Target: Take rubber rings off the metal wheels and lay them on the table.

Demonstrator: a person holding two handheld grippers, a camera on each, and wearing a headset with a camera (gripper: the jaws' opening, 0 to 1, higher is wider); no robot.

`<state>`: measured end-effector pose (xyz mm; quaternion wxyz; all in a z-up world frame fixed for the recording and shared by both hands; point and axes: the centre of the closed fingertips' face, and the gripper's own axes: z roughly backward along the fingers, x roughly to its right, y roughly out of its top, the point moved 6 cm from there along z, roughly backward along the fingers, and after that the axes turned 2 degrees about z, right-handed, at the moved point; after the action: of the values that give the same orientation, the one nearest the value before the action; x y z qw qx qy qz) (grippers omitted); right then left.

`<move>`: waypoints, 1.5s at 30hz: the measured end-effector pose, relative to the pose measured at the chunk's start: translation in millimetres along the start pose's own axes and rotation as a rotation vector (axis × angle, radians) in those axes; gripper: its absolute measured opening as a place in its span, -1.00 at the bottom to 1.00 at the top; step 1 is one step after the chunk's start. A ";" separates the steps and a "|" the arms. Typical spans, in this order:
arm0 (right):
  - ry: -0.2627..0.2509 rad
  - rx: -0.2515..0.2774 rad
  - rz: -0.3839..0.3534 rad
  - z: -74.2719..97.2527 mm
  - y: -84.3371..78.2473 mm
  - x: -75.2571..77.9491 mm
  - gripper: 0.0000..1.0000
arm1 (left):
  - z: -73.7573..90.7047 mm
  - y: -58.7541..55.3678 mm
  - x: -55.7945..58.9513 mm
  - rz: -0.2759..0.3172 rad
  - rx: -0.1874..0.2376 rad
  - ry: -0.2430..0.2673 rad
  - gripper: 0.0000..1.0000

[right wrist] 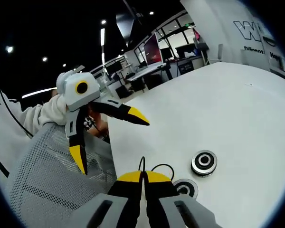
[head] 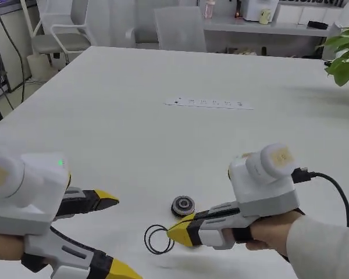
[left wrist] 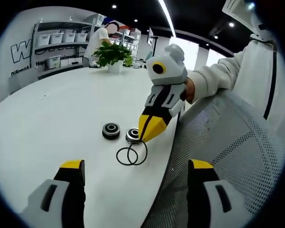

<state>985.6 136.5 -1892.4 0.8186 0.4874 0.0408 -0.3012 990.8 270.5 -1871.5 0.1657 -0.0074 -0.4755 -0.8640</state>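
Two thin black rubber rings (head: 157, 239) lie overlapping on the white table (head: 163, 133) near its front edge. My right gripper (head: 172, 232) is shut with its yellow tips at the rings' edge, and a ring strand (right wrist: 143, 164) runs out from between the tips. One metal wheel (head: 183, 205) lies flat just beyond the tips. The left gripper view has two wheels side by side, one (left wrist: 111, 130) clear and one (left wrist: 132, 136) right at the right gripper (left wrist: 145, 137). My left gripper (head: 116, 235) stands open to the left of the rings (left wrist: 131, 155), holding nothing.
A white power strip (head: 209, 104) lies across the middle of the table. A green plant (head: 344, 58) stands at the far right edge. Office chairs (head: 180, 29) stand beyond the far side. A mesh chair back (left wrist: 213, 142) sits close to the near table edge.
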 end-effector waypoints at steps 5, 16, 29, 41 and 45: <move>-0.017 -0.047 0.056 -8.4 -6.8 -2.2 -1.00 | 0.1 -0.3 -0.2 0.002 -0.002 0.001 0.73; -0.072 -0.090 0.074 -8.3 -11.2 5.6 -0.96 | -0.4 -1.8 -0.2 0.007 -0.012 -0.005 0.70; -0.118 -0.110 0.098 -3.8 -9.7 12.9 -0.89 | -0.6 -2.7 -0.7 0.011 -0.017 -0.005 0.69; -0.183 0.016 0.040 15.4 9.3 29.1 -0.88 | -1.0 -2.7 -1.1 0.013 -0.016 -0.003 0.68; -0.199 0.070 0.003 22.1 14.4 34.3 -0.85 | -1.1 -2.4 -1.0 0.014 -0.015 -0.002 0.68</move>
<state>1016.2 107.7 -1882.1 0.8015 0.4833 -0.0518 -0.3483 991.2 271.0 -1874.2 0.1709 -0.0128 -0.4693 -0.8662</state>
